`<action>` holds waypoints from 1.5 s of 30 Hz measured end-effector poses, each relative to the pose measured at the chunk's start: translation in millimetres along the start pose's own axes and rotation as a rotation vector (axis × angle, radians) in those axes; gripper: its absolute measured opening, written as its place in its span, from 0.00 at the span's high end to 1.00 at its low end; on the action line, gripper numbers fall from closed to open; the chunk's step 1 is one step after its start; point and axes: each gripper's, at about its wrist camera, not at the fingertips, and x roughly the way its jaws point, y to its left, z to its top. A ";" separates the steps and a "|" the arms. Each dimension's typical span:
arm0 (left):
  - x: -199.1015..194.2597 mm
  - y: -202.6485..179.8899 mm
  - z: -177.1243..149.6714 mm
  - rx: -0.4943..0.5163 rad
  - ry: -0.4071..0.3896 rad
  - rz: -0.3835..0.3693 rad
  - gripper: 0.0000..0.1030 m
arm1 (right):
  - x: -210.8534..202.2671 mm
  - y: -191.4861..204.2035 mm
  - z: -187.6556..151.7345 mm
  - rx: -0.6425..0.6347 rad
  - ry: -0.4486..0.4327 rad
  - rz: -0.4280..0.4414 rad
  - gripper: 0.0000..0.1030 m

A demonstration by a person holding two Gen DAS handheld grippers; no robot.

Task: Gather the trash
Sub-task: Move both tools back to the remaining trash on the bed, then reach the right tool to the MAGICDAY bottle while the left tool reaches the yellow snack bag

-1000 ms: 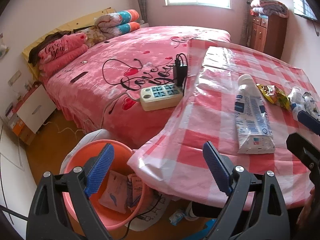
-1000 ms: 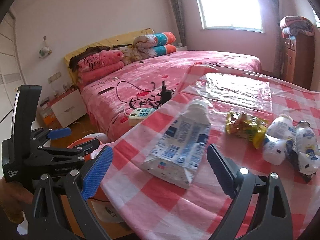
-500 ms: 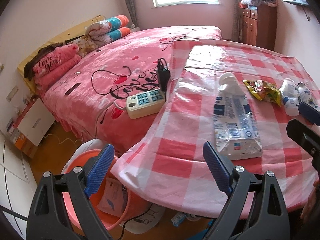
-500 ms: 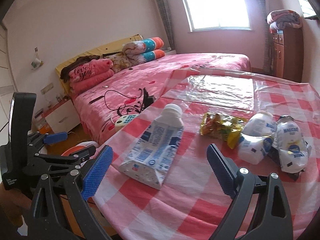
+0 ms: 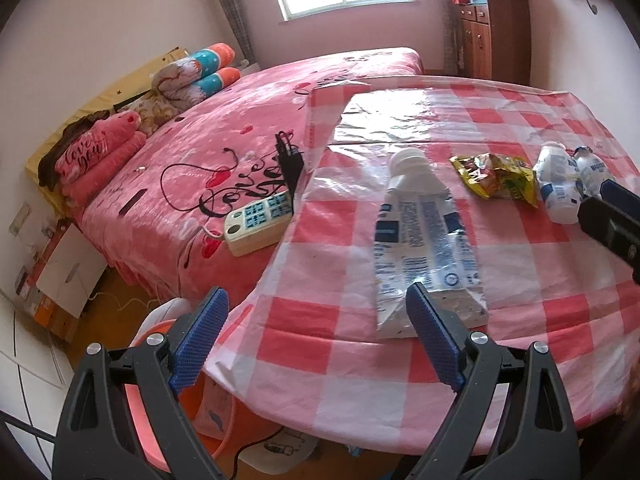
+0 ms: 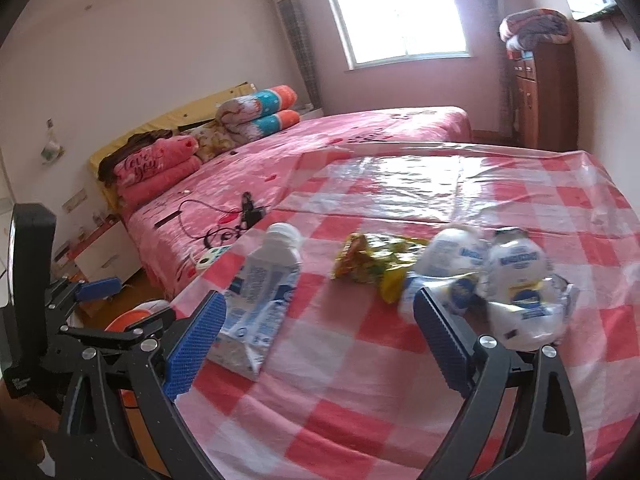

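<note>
i count one flattened milk carton (image 5: 424, 236) on the checked table (image 5: 520, 360), one yellow snack wrapper (image 5: 498, 180) and two small white bottles (image 6: 516, 280) lying side by side. below the table edge i see one orange basin (image 5: 168, 408). on the bed (image 5: 224, 152) there is one power strip (image 5: 258, 220). i have two grippers (image 5: 316, 336), both with jaws apart.

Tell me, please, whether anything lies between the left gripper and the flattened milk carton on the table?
Nothing visible does. The left gripper hangs open above the checked tablecloth, and only bare cloth separates it from the flattened milk carton.
</note>
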 end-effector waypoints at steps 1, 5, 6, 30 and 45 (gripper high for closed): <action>-0.2 -3.1 1.4 0.003 -0.001 -0.005 0.12 | -1.5 -4.8 0.9 0.009 -0.003 -0.006 0.09; -1.5 -13.8 4.8 0.010 -0.002 -0.036 0.12 | -8.2 -24.7 3.1 0.044 -0.020 -0.032 0.09; -1.9 -16.7 5.2 0.012 -0.003 -0.047 0.12 | -9.7 -31.1 4.0 0.055 -0.025 -0.044 0.09; 1.6 -117.7 29.8 0.108 0.008 -0.371 0.12 | -5.1 -147.2 1.5 0.307 0.041 -0.165 0.09; 12.8 -137.8 37.1 0.147 0.024 -0.431 0.12 | 7.6 -127.5 6.5 0.135 0.058 -0.266 0.27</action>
